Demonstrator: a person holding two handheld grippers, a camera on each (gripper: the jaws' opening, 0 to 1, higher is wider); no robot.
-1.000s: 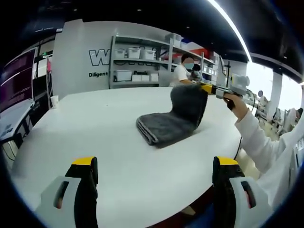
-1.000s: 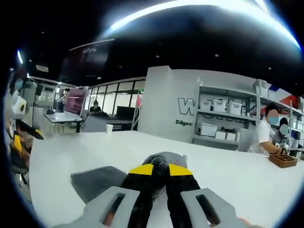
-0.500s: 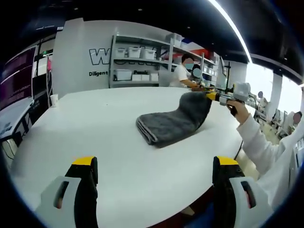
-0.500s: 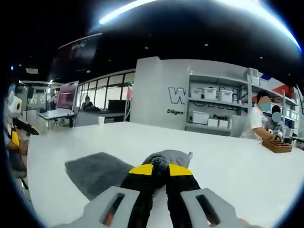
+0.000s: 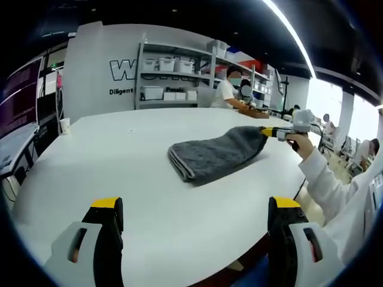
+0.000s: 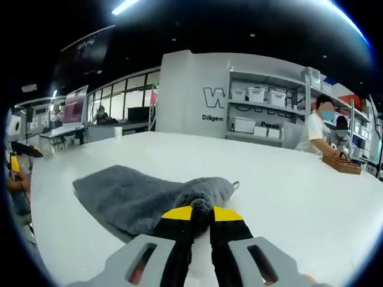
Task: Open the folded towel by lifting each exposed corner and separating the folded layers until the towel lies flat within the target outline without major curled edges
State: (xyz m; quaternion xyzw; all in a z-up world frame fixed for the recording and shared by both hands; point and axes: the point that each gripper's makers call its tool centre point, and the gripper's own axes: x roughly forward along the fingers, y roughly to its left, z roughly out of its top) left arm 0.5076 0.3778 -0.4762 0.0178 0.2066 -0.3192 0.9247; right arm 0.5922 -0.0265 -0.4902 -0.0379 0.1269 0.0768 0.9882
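On the white table (image 5: pixel 119 155) the grey towel (image 5: pixel 212 156) lies lengthwise toward the right claw (image 5: pixel 267 132), which pinches its far corner low; the left claw (image 5: pixel 191 206) hovers wide apart.

A broad white round-edged counter (image 5: pixel 131 149) spreads across the left gripper view. Behind it stands a grey wall with large white-outlined lettering (image 5: pixel 122 70) and a smaller dark line of text beneath. Beside the lettering, a grey metal shelving rack (image 5: pixel 173 78) carries white plastic storage bins (image 5: pixel 160 64) on several levels. A small white cup (image 5: pixel 64 125) sits at the counter's far left edge. In the right gripper view, a brown wooden tray (image 6: pixel 342 164) rests on the counter in front of a seated person in a white shirt (image 6: pixel 312 134).
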